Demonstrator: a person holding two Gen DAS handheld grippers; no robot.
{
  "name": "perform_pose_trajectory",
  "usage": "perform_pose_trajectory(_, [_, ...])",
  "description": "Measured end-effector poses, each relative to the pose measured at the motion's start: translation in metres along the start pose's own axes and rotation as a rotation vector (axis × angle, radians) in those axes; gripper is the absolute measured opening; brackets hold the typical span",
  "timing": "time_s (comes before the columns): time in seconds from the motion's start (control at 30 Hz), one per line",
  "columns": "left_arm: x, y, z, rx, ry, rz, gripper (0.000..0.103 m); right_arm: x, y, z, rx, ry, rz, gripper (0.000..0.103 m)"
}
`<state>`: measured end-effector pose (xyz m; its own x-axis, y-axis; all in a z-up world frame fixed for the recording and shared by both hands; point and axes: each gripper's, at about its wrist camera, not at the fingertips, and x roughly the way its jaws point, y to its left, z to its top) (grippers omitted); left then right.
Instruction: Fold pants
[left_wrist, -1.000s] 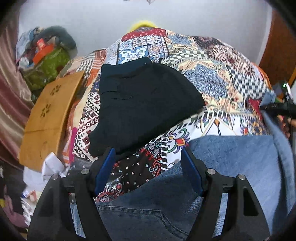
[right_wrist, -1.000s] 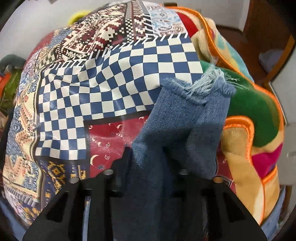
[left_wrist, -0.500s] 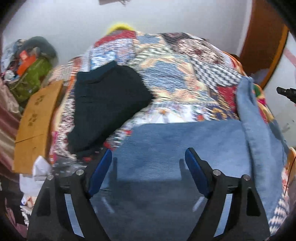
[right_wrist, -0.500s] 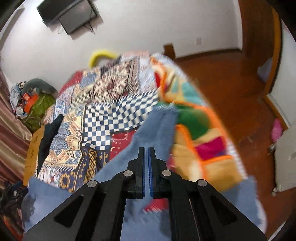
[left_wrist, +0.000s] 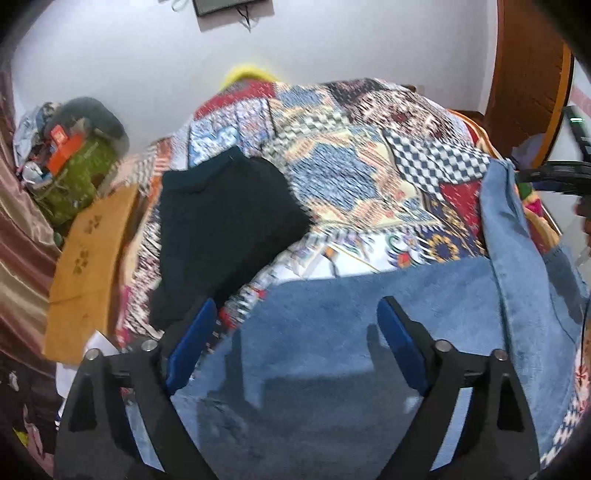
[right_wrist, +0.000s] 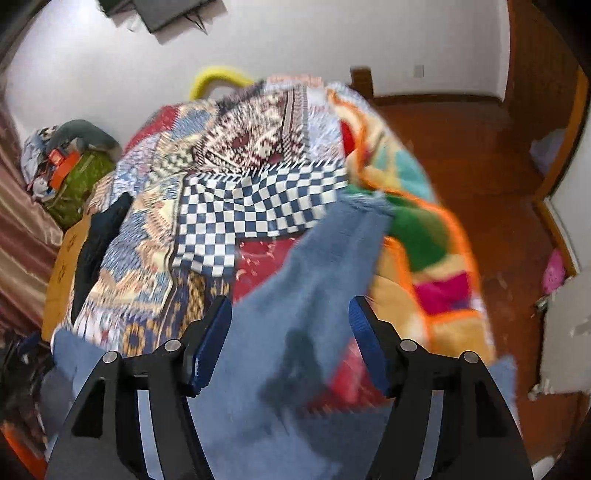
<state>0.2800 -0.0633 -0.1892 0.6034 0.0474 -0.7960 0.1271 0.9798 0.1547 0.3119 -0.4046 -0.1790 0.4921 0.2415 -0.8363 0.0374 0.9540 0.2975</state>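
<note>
The jeans (left_wrist: 332, 332) lie flat on the bed (left_wrist: 351, 166), one leg stretched right for folding. Both the left gripper (left_wrist: 295, 347) and right gripper (right_wrist: 290, 339) have just been opening, jaws apart, holding nothing.

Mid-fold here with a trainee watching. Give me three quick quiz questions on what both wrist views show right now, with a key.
1. True or false: the jeans lie on a patchwork bedspread.
2. What colour is the folded garment beside the jeans? A red, B black, C white.
3. Is either the left gripper or the right gripper clamped on denim?

Key: 1 true. 2 B. 3 No, both sets of fingers stand apart above the cloth.
</note>
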Motion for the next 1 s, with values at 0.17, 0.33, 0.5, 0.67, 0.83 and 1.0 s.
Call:
perform_pose_trajectory(0.17, [0.01, 0.021, 0.0, -0.034, 0.002, -0.008, 0.091, 0.103, -0.002, 0.036, 0.131, 0.152, -0.102, 0.062])
perform_pose_trajectory(0.33, [0.025, 0.024, -0.007, -0.057, 0.021, -0.063, 0.091, 0.154, 0.003, 0.037, 0.147, 0.185, -0.185, 0.067])
perform_pose_trajectory(0.5, [0.033, 0.012, -0.013, -0.036, 0.044, -0.062, 0.091, 0.156, 0.022, 0.022, -0.043, 0.144, -0.313, 0.039])
perform_pose_trajectory(0.67, [0.022, 0.0, -0.015, -0.012, 0.054, -0.105, 0.091, 0.138, 0.012, 0.01, -0.025, 0.141, -0.235, 0.011])
perform_pose_trajectory(0.83, [0.017, -0.02, -0.014, 0.014, 0.099, -0.169, 0.091, 0.076, 0.006, 0.003, 0.0, 0.038, -0.137, 0.007])
perform_pose_trajectory(1.0, [0.018, -0.049, -0.02, 0.038, 0.171, -0.204, 0.091, -0.018, -0.025, 0.0, 0.079, -0.095, -0.013, 0.006])
